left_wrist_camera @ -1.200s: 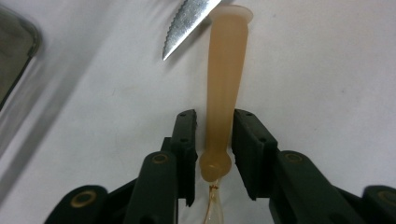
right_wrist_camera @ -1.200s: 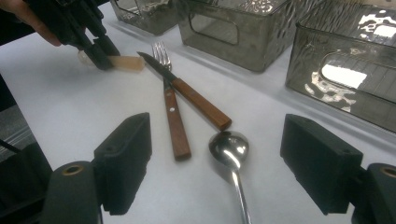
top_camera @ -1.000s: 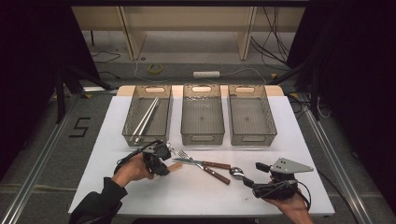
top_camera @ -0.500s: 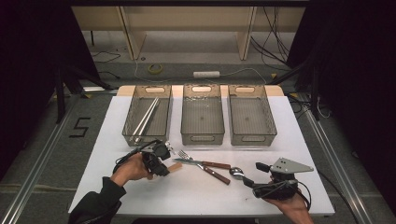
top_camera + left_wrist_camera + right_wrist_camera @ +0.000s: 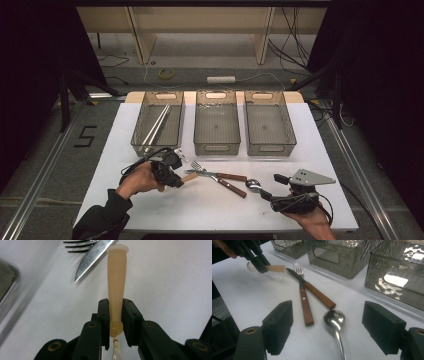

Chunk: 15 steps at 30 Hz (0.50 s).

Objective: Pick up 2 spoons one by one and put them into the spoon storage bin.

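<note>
Our left gripper (image 5: 115, 315) clamps a cream-handled utensil (image 5: 116, 285) just above the white surface (image 5: 310, 145), beside the knife (image 5: 93, 257) and fork (image 5: 298, 268). Our right gripper (image 5: 327, 325) stands wide around the spoon (image 5: 335, 319).

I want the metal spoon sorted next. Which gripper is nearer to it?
Right. The right gripper stands open with the metal spoon's bowl between its jaws; the left gripper is farther off, past the knife and fork.

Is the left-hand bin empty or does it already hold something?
Not empty. The high view shows the left bin holding a pair of long pale sticks, apparently chopsticks, lying lengthwise inside.
</note>
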### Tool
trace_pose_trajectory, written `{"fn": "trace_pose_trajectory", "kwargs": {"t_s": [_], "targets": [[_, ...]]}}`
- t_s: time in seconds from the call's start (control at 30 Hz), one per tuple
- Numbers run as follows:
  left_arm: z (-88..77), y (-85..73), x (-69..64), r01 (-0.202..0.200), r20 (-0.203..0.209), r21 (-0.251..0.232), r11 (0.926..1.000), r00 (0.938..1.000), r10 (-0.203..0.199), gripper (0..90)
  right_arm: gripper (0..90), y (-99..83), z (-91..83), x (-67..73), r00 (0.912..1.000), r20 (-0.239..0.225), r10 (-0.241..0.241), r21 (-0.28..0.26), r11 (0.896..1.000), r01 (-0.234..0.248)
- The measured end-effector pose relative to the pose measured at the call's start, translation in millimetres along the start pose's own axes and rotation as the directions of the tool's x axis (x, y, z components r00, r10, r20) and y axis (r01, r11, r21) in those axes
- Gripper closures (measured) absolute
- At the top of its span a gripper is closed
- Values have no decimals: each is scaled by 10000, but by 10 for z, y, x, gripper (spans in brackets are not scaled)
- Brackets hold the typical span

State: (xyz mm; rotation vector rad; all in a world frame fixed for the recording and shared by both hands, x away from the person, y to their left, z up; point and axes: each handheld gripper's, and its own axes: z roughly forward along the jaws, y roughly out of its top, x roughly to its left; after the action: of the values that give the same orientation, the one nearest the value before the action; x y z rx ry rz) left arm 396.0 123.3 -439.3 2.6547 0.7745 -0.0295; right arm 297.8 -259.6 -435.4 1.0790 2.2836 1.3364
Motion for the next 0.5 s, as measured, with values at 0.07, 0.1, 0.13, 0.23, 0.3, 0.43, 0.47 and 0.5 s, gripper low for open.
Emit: {"fn": "trace_pose_trajectory", "kwargs": {"t_s": [0.07,0.1,0.13,0.23,0.3,0.43,0.47,0.5], "targets": [[-37,14,-6,-21,130,-138,9999,9999,23,773,259,-1,-2,-5,10000,17,24,-11,10000,-24],[-55,23,-13,-5,153,-245,9997,9999,9,773,259,0,-3,-9,10000,23,28,2,10000,-28],[-76,34,-22,-17,176,-307,9995,9998,22,773,259,-1,-3,-11,10000,35,45,5,10000,-45],[-120,73,-78,140,205,-666,9977,9997,-126,773,259,-4,0,-8,10000,52,54,33,10000,-54],[-150,106,-101,68,240,-806,9967,9997,-48,774,259,-3,3,-6,10000,54,33,37,10000,-33],[-197,160,-113,155,158,-1178,9929,9998,-138,774,259,-4,-1,-9,9999,69,95,20,10000,-95],[-221,182,-112,279,183,-1388,9899,9995,-256,774,259,-5,-2,-14,9999,67,94,4,10000,-94],[-237,197,-106,303,178,-1509,9881,9995,-279,774,259,-6,-3,-17,9999,69,95,-6,10000,-95]]}}
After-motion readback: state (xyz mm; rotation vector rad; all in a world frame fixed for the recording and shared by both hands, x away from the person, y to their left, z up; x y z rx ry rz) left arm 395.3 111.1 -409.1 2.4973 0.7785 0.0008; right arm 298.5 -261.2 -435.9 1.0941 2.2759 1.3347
